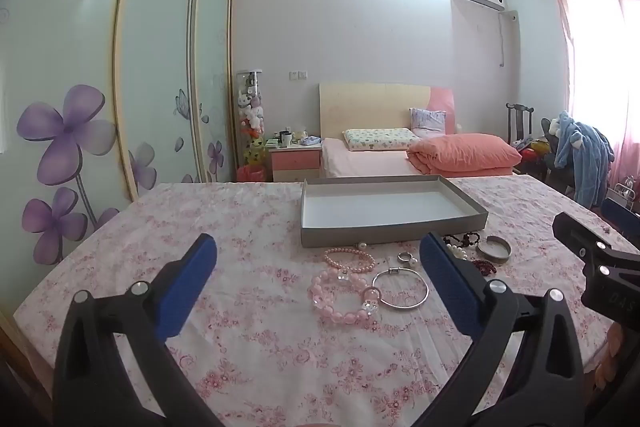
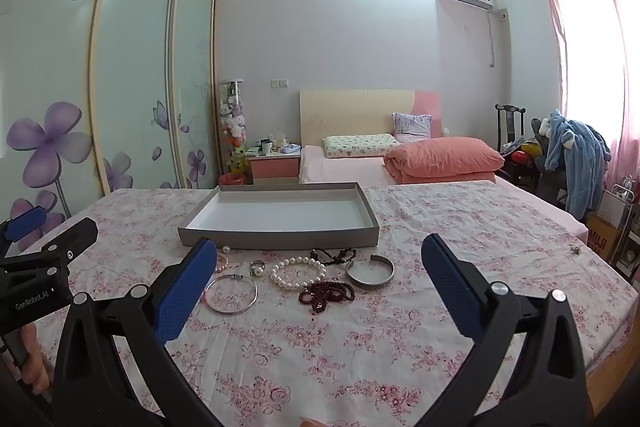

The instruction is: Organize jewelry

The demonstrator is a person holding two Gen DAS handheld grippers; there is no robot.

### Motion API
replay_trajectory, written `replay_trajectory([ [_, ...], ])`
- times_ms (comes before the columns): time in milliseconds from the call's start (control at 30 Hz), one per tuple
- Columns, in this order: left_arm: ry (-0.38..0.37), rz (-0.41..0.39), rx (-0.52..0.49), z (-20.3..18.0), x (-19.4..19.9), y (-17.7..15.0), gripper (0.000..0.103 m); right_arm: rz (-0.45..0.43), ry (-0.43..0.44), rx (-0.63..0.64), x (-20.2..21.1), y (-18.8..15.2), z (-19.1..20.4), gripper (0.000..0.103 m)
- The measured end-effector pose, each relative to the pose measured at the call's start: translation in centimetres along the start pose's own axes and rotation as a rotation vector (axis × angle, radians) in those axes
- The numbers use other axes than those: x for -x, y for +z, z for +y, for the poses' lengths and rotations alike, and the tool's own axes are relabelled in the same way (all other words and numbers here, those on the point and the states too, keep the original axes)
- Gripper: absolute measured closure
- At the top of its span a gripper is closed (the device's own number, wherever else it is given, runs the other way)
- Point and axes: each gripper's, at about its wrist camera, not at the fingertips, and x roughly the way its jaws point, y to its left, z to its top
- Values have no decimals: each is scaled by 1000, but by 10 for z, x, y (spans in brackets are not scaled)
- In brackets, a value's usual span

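Note:
A shallow grey box (image 1: 384, 234) (image 2: 280, 239) with a white inside stands empty on the floral tablecloth. In front of it lie a chunky pink bead bracelet (image 1: 340, 311), a small pink pearl bracelet (image 1: 349, 259), a thin silver bangle (image 1: 400, 287) (image 2: 232, 293), a pearl ring (image 1: 406, 259) (image 2: 256, 269), a white pearl bracelet (image 2: 298, 273), dark red beads (image 2: 326, 295), black beads (image 2: 334, 255) and a wide silver cuff (image 1: 494, 249) (image 2: 370, 275). My left gripper (image 1: 320, 283) is open above the pink bracelets. My right gripper (image 2: 320, 283) is open above the pearls and beads.
The table (image 1: 240, 347) carries a pink floral cloth. A small ring-like item (image 2: 575, 249) lies far right on it. Behind are a bed (image 2: 400, 163), a nightstand (image 2: 276, 163), sliding wardrobe doors (image 2: 132, 67) on the left, and a chair with blue clothing (image 2: 576, 155) on the right.

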Motion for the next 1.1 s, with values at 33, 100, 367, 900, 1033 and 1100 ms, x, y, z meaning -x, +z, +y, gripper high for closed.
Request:
replay_trajectory([
  [33, 0, 0, -1, 0, 0, 0, 4, 1, 0, 0, 0, 0, 0, 2],
  [100, 1, 1, -1, 0, 0, 0, 4, 0, 0, 0, 0, 0, -1, 2],
  [367, 0, 4, 0, 0, 0, 0, 4, 0, 2, 1, 0, -1, -1, 2],
  [900, -1, 7, 0, 0, 0, 0, 4, 6, 1, -4, -2, -1, -4, 2],
  [1033, -1, 6, -1, -1, 2, -1, 4, 6, 1, -5, -2, -1, -4, 2],
  [1100, -1, 5, -1, -1, 3, -1, 4, 6, 1, -5, -2, -1, -5, 2],
])
